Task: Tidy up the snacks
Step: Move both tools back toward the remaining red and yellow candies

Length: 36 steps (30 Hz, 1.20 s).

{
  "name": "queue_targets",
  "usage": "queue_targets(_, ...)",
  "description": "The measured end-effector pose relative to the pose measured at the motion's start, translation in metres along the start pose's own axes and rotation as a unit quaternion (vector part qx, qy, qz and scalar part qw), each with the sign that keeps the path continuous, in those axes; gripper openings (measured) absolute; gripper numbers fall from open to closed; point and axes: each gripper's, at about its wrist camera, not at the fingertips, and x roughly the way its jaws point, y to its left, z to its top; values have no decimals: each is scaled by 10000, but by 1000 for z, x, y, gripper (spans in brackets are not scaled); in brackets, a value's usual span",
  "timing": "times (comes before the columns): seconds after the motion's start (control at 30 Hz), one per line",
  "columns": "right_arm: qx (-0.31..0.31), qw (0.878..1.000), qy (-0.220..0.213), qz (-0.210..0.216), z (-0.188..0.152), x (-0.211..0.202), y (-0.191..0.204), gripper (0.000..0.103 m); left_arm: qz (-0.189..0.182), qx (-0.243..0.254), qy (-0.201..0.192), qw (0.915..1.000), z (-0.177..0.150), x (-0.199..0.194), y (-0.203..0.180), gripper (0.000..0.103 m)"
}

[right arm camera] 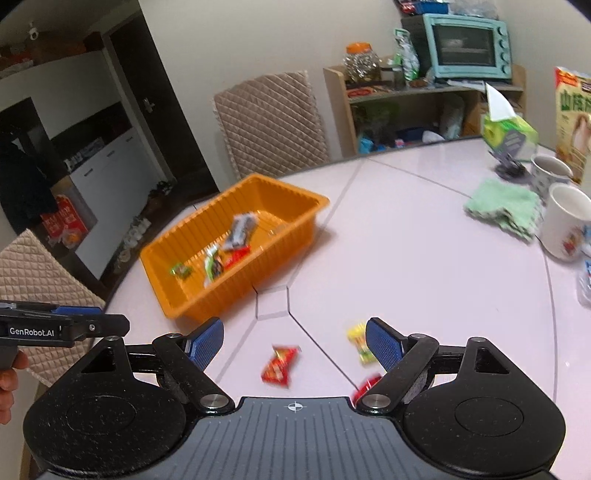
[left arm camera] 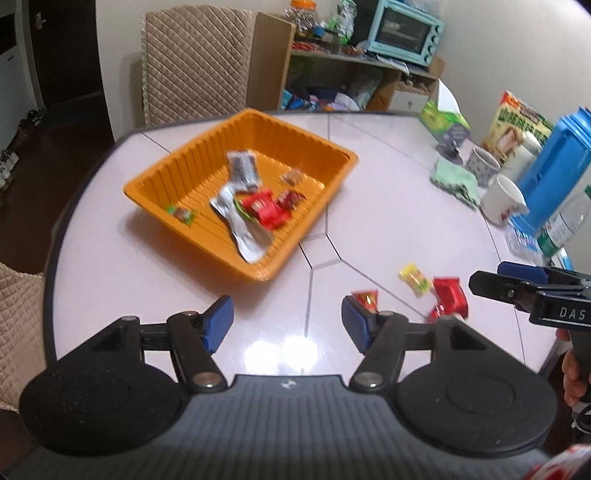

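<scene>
An orange tray (left arm camera: 334,182) (right arm camera: 295,236) on the pale table holds several snack packets, among them a silver wrapper (left arm camera: 242,225) and a red packet (left arm camera: 266,210). Loose on the table lie a small red packet (left arm camera: 367,299) (right arm camera: 279,365), a yellow packet (left arm camera: 415,280) (right arm camera: 358,341) and a larger red packet (left arm camera: 448,297) (right arm camera: 367,386). My left gripper (left arm camera: 288,325) is open and empty above the table, near the tray's front corner. My right gripper (right arm camera: 295,345) is open and empty, with the small red packet between its fingers' line of sight.
At the table's right stand two mugs (left arm camera: 504,199) (right arm camera: 567,221), a green cloth (left arm camera: 456,181) (right arm camera: 504,206), a tissue box (right arm camera: 509,134), a blue container (left arm camera: 554,173) and a water bottle (left arm camera: 567,221). Quilted chairs (left arm camera: 195,62) stand around the table. A shelf with a teal oven (left arm camera: 406,31) is behind.
</scene>
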Motion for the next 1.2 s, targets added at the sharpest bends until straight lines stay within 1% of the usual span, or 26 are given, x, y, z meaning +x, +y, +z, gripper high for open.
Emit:
queue_targets(0.33, 218, 9993, 220, -224, -35, -21, -17, 84, -179, 144, 247, 9994, -26, 9, -34, 62)
queue_targets(0.7, 476, 9967, 457, -466, -61, -27, -34, 84, -217, 485, 434, 9976, -41, 27, -64, 62)
queue_targets(1.0, 649, 9938, 616, -666, -73, -23, -43, 84, -228, 576, 539, 9966, -47, 44, -75, 62)
queue_targets(1.2, 728, 9923, 571, -817, -69, -17, -53, 83, -163, 616, 562, 9964, -44, 57, -77, 62)
